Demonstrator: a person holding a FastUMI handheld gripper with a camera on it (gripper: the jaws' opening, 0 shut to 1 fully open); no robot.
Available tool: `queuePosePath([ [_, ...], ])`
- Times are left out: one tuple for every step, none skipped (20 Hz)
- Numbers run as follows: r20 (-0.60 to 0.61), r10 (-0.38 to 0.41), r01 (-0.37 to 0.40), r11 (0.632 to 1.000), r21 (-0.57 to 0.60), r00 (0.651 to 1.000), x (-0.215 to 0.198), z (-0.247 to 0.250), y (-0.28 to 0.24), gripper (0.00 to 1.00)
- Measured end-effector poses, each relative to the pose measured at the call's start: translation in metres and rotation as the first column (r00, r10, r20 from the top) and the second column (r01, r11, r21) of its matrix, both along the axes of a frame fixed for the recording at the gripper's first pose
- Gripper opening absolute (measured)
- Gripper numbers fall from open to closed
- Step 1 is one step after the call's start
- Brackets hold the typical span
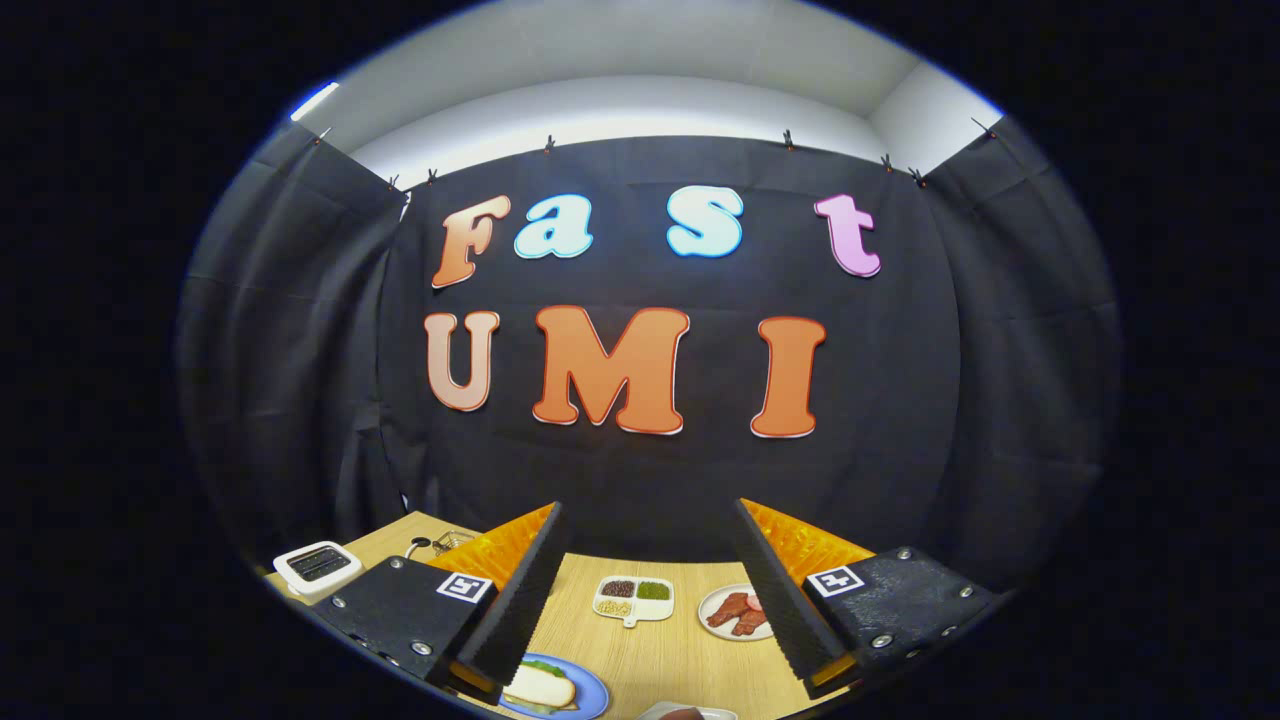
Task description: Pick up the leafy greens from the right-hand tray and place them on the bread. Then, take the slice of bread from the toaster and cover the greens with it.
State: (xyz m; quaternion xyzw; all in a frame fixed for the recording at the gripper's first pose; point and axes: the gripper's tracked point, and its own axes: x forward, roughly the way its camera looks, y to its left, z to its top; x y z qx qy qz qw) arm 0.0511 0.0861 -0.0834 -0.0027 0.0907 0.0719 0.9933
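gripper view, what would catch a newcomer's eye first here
The hand-held gripper stands out first: its two black fingers with orange backs are spread wide, empty, above the wooden table. Between them, further off, sit a white divided dish of small fillings and a plate of red meat slices. By the left finger's tip is a blue plate with bread and greens on it, and a white toaster stands beyond the left finger.

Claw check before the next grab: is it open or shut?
Open. The claw has its fingers spread wide above the table, with nothing between them.
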Motion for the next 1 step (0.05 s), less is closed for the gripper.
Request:
queuePosePath([
  [0.03,-0.003,0.004,1.0,-0.008,1.0,-0.0017,0.0082,-0.0018,0.98],
])
